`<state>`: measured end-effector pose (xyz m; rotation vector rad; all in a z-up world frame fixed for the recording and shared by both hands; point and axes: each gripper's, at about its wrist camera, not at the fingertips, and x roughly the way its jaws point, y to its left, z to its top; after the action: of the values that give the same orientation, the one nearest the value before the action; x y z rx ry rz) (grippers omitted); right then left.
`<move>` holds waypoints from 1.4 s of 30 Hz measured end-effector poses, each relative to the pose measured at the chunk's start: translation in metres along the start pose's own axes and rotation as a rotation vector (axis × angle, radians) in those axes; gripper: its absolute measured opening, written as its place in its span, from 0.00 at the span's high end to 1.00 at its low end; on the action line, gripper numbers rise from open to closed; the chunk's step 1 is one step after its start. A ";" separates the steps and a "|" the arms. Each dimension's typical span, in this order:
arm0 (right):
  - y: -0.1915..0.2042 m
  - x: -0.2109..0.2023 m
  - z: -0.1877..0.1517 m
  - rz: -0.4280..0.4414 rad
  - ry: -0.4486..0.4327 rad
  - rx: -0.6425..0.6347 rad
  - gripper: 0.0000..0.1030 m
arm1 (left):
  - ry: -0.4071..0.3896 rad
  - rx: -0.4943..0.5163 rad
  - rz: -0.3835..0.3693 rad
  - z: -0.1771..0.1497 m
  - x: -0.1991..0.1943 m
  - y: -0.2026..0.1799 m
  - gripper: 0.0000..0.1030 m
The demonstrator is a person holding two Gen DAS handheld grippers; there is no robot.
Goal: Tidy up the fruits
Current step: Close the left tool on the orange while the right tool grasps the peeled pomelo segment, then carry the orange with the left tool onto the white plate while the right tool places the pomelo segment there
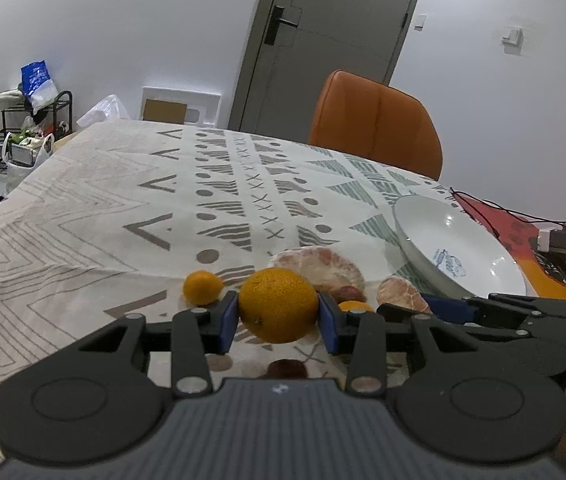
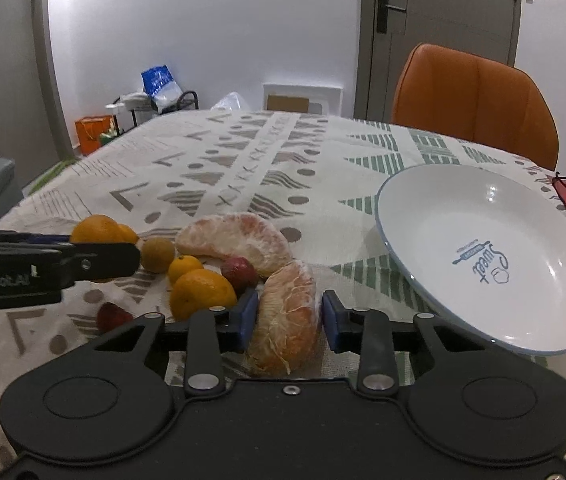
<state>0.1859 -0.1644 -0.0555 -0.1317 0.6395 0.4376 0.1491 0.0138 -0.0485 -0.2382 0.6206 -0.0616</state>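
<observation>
My left gripper (image 1: 279, 312) is shut on a large orange (image 1: 278, 308); its blue pads press on both sides. In the right wrist view the left gripper (image 2: 123, 256) reaches in from the left with that orange (image 2: 95, 232) showing over its finger. My right gripper (image 2: 289, 316) is shut on a peeled pomelo segment (image 2: 287, 320) that rests on the tablecloth. Beside it lie a bigger pomelo segment (image 2: 235, 240), two oranges (image 2: 201, 294), a brown round fruit (image 2: 157, 255) and dark red fruits (image 2: 239, 274). A white plate (image 2: 463, 208), tilted, holds nothing.
An orange chair (image 2: 475, 100) stands behind the table's far right side. Beyond the plate (image 1: 459, 240) are a red mat and wires with a small adapter (image 1: 551, 240). The patterned tablecloth (image 1: 123, 200) stretches away to the far left edge.
</observation>
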 end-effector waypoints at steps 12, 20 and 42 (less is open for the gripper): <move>-0.030 -0.046 0.010 0.013 -0.121 0.087 0.68 | -0.025 0.058 -0.036 0.012 -0.001 -0.033 0.61; -0.067 -0.059 0.010 -0.050 -0.164 0.140 0.68 | -0.029 0.109 -0.068 0.019 0.008 -0.062 0.61; -0.150 -0.038 0.011 -0.157 -0.178 0.200 0.68 | 0.009 0.183 -0.114 0.046 0.071 -0.136 0.61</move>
<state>0.2300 -0.3100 -0.0261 0.0472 0.4903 0.2291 0.2354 -0.1178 -0.0197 -0.0960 0.6058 -0.2284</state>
